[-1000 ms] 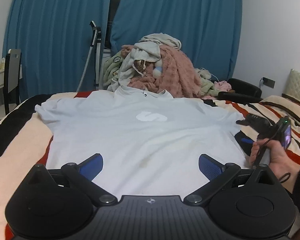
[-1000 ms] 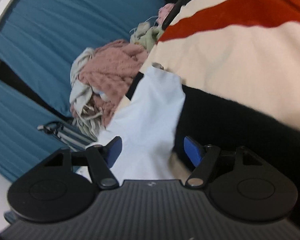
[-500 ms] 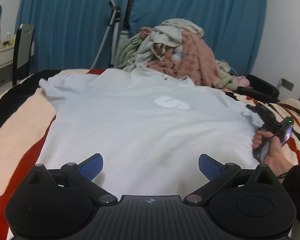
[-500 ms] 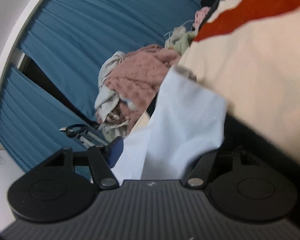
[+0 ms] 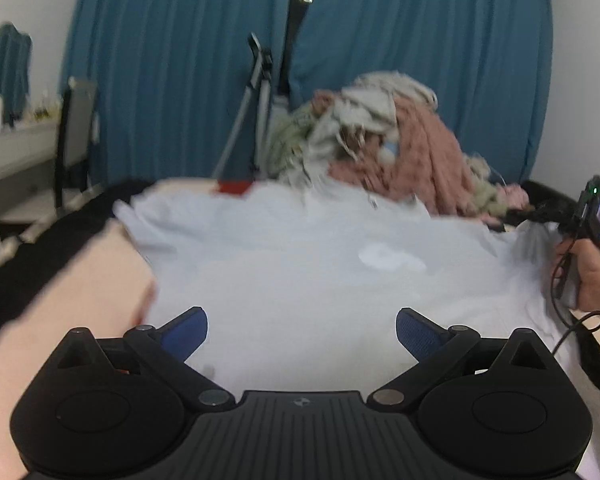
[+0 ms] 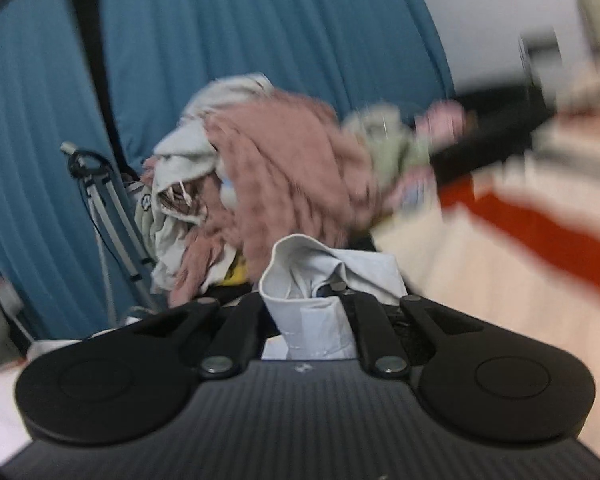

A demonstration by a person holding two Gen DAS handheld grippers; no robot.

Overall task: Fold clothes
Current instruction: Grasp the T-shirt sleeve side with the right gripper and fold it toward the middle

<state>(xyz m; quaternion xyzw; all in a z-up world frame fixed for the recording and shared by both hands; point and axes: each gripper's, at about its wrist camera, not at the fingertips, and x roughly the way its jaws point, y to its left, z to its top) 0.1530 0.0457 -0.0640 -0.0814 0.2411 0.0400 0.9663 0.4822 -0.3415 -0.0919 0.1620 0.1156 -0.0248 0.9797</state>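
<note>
Pale blue T-shirt (image 5: 300,272) spread flat on the striped bedcover (image 5: 60,280), collar toward the heap of laundry (image 5: 380,148) at the far edge. Left gripper (image 5: 302,330) above the hem, jaws wide apart, holding nothing. Right gripper (image 6: 332,294) closed on a bunched fold of the shirt, apparently its sleeve (image 6: 324,276), though motion blur obscures detail. Blue curtains (image 5: 180,60) behind.
</note>
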